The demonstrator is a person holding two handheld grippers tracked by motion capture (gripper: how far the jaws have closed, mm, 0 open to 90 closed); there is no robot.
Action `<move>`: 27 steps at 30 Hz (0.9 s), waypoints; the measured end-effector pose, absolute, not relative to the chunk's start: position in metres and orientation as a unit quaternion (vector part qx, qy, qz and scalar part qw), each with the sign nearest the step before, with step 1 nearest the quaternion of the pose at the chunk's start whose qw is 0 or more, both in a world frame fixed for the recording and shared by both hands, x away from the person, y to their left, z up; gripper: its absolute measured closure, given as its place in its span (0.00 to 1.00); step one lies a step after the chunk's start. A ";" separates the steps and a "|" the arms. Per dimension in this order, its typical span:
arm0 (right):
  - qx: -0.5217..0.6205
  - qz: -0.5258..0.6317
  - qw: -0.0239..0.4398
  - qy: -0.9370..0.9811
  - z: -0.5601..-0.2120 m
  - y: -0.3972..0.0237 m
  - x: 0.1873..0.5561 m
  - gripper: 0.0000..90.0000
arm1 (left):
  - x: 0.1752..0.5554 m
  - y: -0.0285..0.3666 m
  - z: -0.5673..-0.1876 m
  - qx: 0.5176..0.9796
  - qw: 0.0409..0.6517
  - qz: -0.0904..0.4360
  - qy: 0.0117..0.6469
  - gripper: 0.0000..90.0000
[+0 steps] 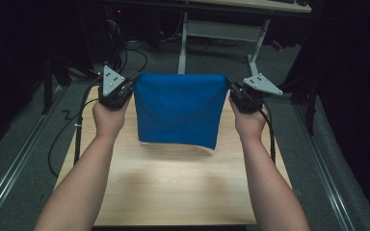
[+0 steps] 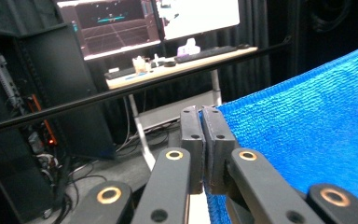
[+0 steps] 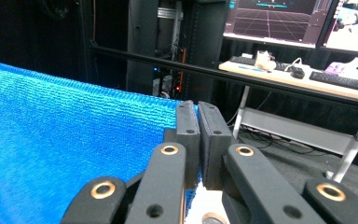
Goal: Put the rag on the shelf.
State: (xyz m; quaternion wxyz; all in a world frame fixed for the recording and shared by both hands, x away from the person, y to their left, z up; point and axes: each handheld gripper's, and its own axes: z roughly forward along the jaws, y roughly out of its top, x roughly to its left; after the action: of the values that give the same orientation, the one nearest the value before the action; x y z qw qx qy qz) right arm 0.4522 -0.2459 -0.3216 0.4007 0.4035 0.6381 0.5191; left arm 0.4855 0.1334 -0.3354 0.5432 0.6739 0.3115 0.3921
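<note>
From the high view, we hold a bright blue woven cloth [image 1: 178,109] stretched between the left gripper [image 1: 131,86] and the right gripper [image 1: 232,89], one at each top corner. It hangs as a flat panel above the pale wooden table top [image 1: 173,187], its lower hem clear of the wood and casting a soft shadow there. Its top edge runs nearly straight and level. We judge the step in hand to be spreading or folding the cloth, so we should keep both hands at the same height and the same pull, so that the top edge neither sags nor twists. If we lay it down, the lower hem should meet the table first, square to the table's edge.

In the left gripper view, the left gripper [image 2: 200,112] has its two black jaws pressed together on the cloth's corner [image 2: 307,135], with the weave running off to the right. The pinch sits right at the corner's edge, so we should avoid jerking, since a shallow bite could slip.

In the right gripper view, the right gripper [image 3: 198,107] is likewise clamped tight on the other corner, the cloth [image 3: 65,149] spreading leftward and taut. Here too little fabric lies between the jaws. We should ease tension only gently and keep the two grips moving together.
</note>
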 end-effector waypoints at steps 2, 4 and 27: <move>0.408 0.519 0.397 0.638 -0.322 -0.246 0.457 0.99 | 0.490 0.132 -0.336 0.677 0.537 0.392 0.314 0.99; 0.415 0.514 0.400 0.635 -0.323 -0.247 0.466 0.99 | 0.498 0.132 -0.337 0.680 0.529 0.392 0.323 0.98; 0.472 0.410 0.326 0.709 -0.420 -0.249 0.510 0.99 | 0.524 0.120 -0.449 0.765 0.451 0.262 0.378 0.98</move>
State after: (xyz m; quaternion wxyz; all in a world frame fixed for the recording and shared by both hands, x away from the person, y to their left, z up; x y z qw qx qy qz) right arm 0.5095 -0.2492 -0.4204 0.3258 0.4722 0.7090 0.4102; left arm 0.5241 0.1202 -0.4490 0.4510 0.7651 0.3777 0.2618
